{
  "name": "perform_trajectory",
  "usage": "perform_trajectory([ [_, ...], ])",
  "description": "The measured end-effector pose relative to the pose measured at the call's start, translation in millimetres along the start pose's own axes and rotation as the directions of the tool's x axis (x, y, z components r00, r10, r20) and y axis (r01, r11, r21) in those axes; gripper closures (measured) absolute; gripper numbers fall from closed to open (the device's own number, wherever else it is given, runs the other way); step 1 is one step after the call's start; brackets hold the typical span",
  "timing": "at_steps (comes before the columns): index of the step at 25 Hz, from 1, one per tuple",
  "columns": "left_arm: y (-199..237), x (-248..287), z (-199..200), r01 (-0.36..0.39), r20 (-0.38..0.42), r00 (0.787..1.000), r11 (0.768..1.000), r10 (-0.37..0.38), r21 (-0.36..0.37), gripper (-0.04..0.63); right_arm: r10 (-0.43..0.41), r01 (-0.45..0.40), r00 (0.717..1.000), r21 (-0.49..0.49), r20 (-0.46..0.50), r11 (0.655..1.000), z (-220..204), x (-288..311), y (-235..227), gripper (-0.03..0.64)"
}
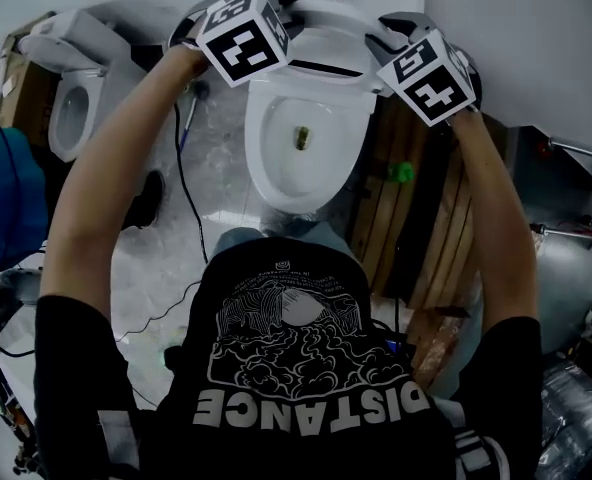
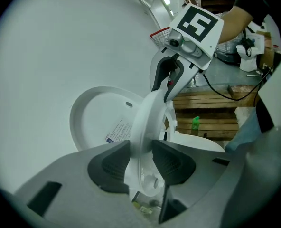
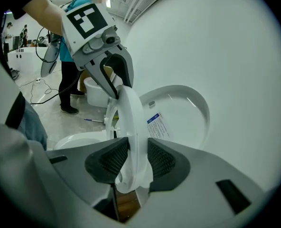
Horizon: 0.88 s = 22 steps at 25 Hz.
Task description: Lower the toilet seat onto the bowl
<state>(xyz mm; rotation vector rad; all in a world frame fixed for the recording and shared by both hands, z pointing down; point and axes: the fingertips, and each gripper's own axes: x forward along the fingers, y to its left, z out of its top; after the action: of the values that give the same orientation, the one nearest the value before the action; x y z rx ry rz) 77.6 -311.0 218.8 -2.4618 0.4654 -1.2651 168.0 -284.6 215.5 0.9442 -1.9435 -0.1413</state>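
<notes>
1. Bowl [image 1: 258, 148]: white ceramic, open at the top; it is taken as the reference for every entry below.

2. Lid [image 2: 95, 122]: white, raised behind the bowl and leant back toward the wall [image 2: 45, 56]. A printed label [image 2: 117, 131] is carried on its inner face.

3. Seat [image 2: 147, 115]: a white ring, held on edge above the back of the bowl. It is set forward of the lid and apart from it, and is not yet laid on the bowl's rim.
   - It is judged to be stiff moulded plastic, light and smooth enough to slip.
   - It is judged to be hinged at the rear of the bowl, so a swing rather than a lift is expected.
   - If released early, a hard drop onto the bowl is judged likely to knock or crack it.
   - The two side rims, midway along the ring, are judged the best places to be gripped.

4. Left tongs [image 2: 141, 156]: closed on the seat's rim at the person's left of the bowl, the rim pinched from both faces.

5. Right tongs [image 3: 131, 158]: closed on the opposite rim, at the bowl's right side, the seat likewise pinched.
</notes>
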Motion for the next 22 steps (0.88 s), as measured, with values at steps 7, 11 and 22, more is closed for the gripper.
perform_trajectory([
  [7, -31, -13, -6, -0.007, 0.033, 0.999, 0.999, 0.005, 0.054, 0.445, -0.071, 0.071, 0.997, -0.029, -0.01, 0.997, -7, -15, 29, 0.479],
  [11, -52, -22, -13, -0.016, 0.05, 0.999, 0.996, 0.012, 0.083, 0.449, -0.1, 0.098, 0.995, -0.064, -0.028, 0.993, -8, -22, 50, 0.48],
  [22, -118, -39, -34, 0.004, 0.078, 0.997, 0.987, -0.017, 0.158, 0.46, -0.13, 0.115, 0.985, -0.131, -0.11, 0.985, -26, -39, 115, 0.488],
])
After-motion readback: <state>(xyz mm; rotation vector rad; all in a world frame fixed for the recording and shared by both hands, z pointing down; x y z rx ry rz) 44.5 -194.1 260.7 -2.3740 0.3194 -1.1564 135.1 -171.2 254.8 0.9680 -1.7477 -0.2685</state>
